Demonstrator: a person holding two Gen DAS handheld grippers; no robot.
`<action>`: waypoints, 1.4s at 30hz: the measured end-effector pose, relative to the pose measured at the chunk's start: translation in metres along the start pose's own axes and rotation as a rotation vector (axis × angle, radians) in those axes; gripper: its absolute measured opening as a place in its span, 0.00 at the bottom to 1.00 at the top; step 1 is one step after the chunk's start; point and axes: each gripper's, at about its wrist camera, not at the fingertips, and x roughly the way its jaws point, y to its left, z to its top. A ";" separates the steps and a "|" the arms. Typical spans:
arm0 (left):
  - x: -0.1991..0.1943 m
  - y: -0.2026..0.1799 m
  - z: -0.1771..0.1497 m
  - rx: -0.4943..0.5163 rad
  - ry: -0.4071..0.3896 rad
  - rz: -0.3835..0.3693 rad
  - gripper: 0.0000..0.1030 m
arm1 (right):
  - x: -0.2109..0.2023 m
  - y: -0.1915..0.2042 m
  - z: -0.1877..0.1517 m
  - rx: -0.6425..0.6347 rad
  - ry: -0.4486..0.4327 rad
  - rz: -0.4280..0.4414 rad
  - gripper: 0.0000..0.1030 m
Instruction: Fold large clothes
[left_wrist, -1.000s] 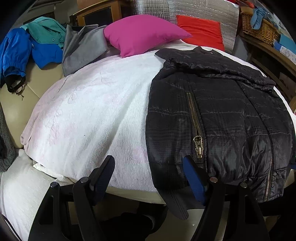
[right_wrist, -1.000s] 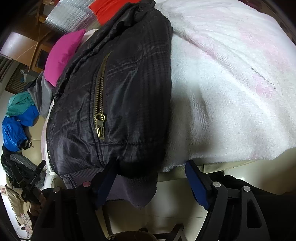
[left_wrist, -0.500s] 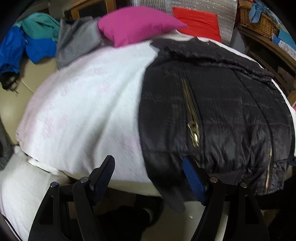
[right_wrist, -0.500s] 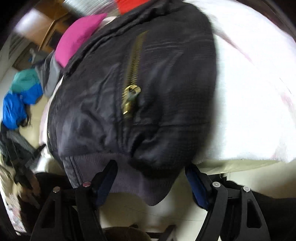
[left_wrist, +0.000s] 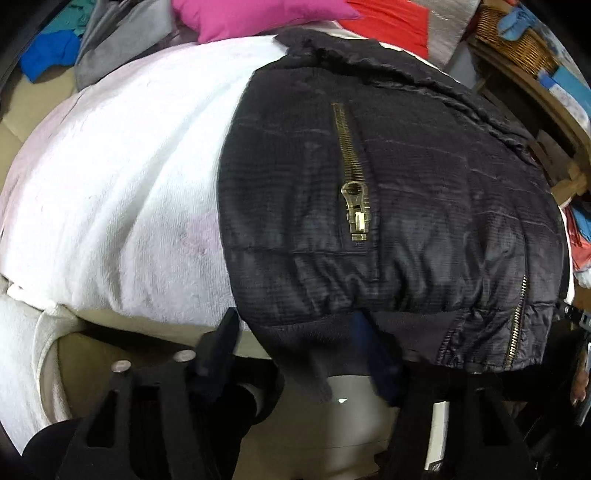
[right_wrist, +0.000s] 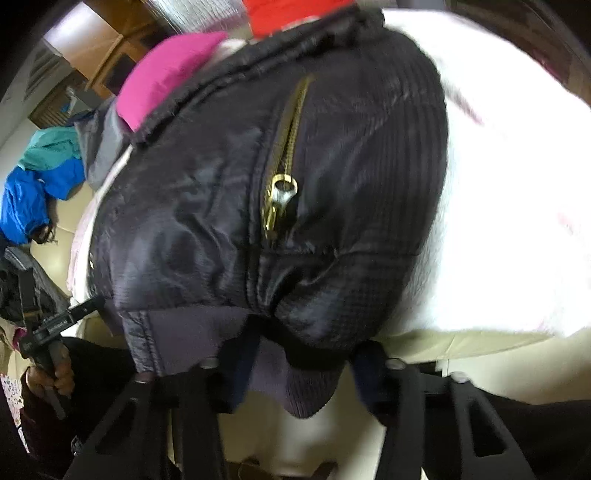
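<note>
Nearer now: jacket hem (left_wrist: 317, 354) between fingers (left_wrist: 221, 339).

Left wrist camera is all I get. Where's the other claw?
Observer: Right claw is at the jacket's bottom corner.
Operator: Is it pinching?
Observer: No. Its jaws stand wide, with the ribbed hem hanging between them.
Operator: Who's holding my claw?
Observer: A hand grips the left claw's handle, off to the jacket's left in the right wrist view.
</note>
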 end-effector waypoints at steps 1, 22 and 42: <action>-0.001 -0.001 -0.001 0.007 -0.006 0.008 0.60 | -0.002 -0.001 0.000 0.006 -0.009 0.012 0.43; -0.011 -0.036 -0.008 0.085 -0.060 0.104 0.58 | 0.012 0.024 0.007 -0.027 -0.075 0.017 0.44; -0.006 -0.050 -0.006 0.121 -0.041 0.132 0.59 | 0.025 0.032 0.017 -0.026 -0.054 -0.002 0.45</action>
